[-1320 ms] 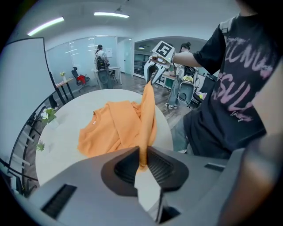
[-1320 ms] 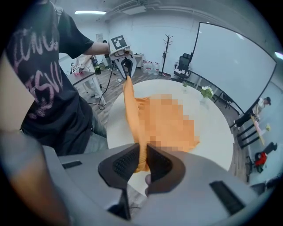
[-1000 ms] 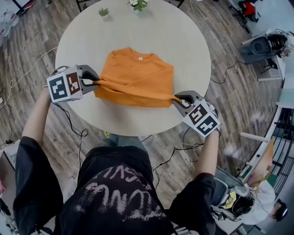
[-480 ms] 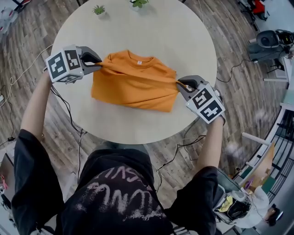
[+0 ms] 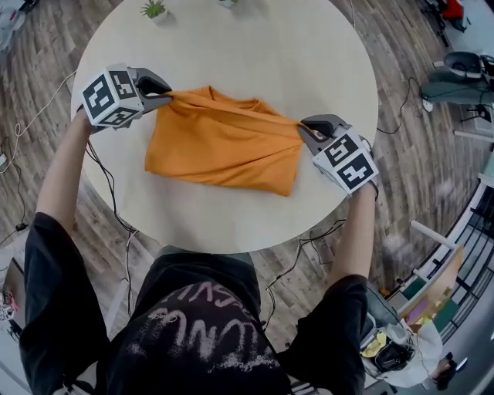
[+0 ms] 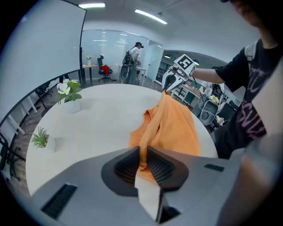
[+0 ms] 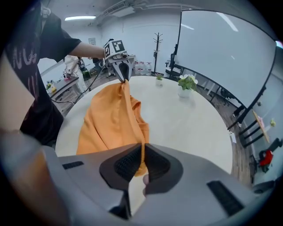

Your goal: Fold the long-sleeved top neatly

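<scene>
We hold the left gripper (image 5: 165, 96) clenched on one end of the lifted edge of the orange fabric long-sleeved top (image 5: 224, 150) and the right gripper (image 5: 302, 126), its jaws just closed tighter, on the other end, the rest lying mid-tabletop on the round beige table (image 5: 270, 54).

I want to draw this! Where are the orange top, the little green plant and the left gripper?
orange top (image 5: 220, 150): head view, middle of the folded cloth.
little green plant (image 5: 153, 9): head view, its leaves.
left gripper (image 5: 165, 97): head view, jaw tips pinching the top's edge.
</scene>
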A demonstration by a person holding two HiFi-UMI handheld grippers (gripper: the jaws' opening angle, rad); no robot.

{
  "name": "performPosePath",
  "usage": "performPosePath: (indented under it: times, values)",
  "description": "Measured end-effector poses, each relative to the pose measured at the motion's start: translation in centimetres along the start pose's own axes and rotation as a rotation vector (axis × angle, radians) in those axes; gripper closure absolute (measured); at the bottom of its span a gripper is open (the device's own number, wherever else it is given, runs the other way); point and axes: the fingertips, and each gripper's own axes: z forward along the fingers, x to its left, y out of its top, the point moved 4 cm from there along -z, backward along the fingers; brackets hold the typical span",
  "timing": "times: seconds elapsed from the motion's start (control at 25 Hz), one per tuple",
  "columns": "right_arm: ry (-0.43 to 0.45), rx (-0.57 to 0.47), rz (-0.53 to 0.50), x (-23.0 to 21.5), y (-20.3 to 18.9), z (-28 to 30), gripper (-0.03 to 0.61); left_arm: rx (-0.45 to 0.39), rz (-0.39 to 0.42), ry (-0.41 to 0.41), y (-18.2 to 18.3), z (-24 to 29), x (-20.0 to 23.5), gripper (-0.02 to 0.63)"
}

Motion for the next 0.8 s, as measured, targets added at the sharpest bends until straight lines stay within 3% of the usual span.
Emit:
performPosePath:
  times: [0.44,0.8]
  values:
    - [0.013,0.003,0.023,-2.5,-1.3,5.3,0.546,0.018,-0.069,0.0,-1.8,3.8,3.5,0.551]
    - [-0.131,-0.078,0.054,-4.7,-0.7,4.0,0.512,-0.02,-0.062,0.159,-1.9,2.3,5.6,0.538]
